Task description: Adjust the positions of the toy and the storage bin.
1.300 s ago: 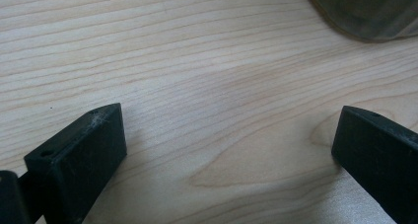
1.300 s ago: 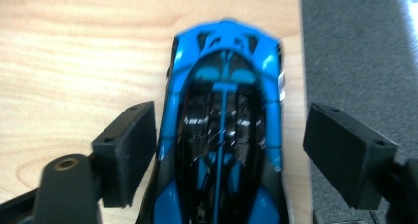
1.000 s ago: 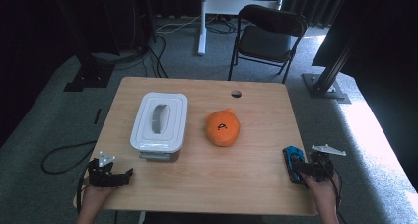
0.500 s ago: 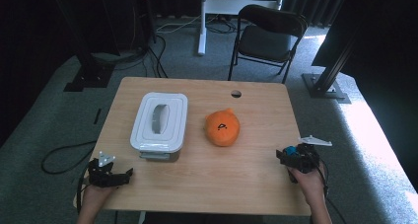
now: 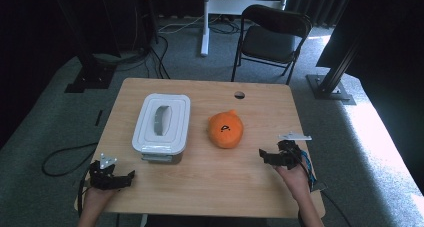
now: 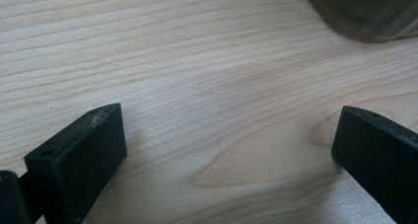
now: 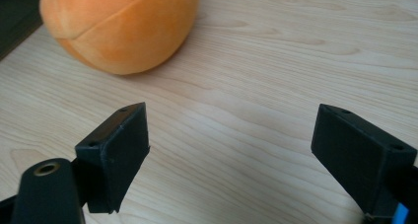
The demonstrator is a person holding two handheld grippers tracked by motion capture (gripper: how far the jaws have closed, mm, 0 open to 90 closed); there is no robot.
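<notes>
Approach stage — nothing grasped yet. Orange plush (image 5: 225,129) on table (image 5: 210,187), just right of lidded white box (image 5: 161,123). Right gripper (image 5: 266,156) near plush, jaws lately widening, spread wide, empty. Left gripper (image 5: 129,176) idle, jaws apart, empty. Grasp and placement left.

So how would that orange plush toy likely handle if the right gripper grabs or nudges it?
The orange plush toy looks soft and stitched, so it would probably squash between the fingers. It seems light, and its rounded shape may roll or slide on the smooth table.
</notes>
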